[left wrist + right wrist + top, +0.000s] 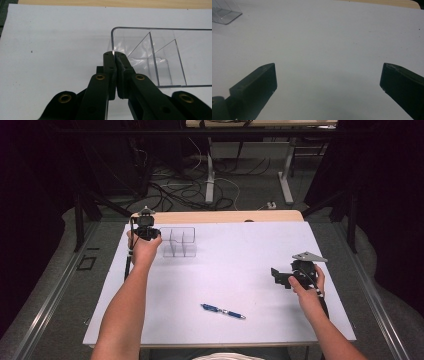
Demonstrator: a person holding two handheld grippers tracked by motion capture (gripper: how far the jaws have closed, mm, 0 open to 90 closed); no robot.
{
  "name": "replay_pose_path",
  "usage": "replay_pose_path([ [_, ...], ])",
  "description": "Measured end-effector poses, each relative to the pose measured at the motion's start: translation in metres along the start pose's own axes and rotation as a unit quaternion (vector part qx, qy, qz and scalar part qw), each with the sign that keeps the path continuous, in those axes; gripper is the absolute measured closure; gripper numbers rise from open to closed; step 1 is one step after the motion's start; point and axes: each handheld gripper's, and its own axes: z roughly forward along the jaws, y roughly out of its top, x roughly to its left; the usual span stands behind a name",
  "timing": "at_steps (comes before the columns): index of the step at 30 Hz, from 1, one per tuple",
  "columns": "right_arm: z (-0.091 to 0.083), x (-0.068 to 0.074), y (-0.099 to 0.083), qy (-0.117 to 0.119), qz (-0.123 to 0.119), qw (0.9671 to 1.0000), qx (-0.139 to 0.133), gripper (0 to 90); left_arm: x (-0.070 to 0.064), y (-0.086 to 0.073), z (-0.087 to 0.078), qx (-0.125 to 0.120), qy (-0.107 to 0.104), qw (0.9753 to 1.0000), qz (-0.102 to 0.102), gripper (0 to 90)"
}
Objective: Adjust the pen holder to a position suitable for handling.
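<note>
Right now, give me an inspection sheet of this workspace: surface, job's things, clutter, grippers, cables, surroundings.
Surface: white sheet over a wooden table, whose bare edge shows at the far side.
Job's things: clear divided box at far left, upright, its near-left wall pinched. Blue pen lies flat near the front, untouched.
Clutter: nothing seen.
Grippers: left gripper has its jaws shut on the box wall; right gripper has its jaws wide apart over bare sheet, holding nothing.
Cables: one cable trails from each gripper along the forearm; loose cables lie on the floor beyond the table.
Surroundings: dark curtains at the sides, table legs behind.
</note>
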Motion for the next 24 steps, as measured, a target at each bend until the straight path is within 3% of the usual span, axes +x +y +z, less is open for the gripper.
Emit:
replay_pose_path([
  [11, 0.000, 0.001, 0.000, 0.002, -0.001, 1.0000, 0.001, 0.8, -0.017, -0.004, -0.004, 0.006, -0.002, 1.0000, 0.004, 88.2],
  [24, 0.000, 0.001, 0.000, 0.001, -0.002, 1.0000, -0.001, 0.8, -0.047, -0.011, -0.007, 0.015, -0.012, 0.9997, 0.013, 88.1],
])
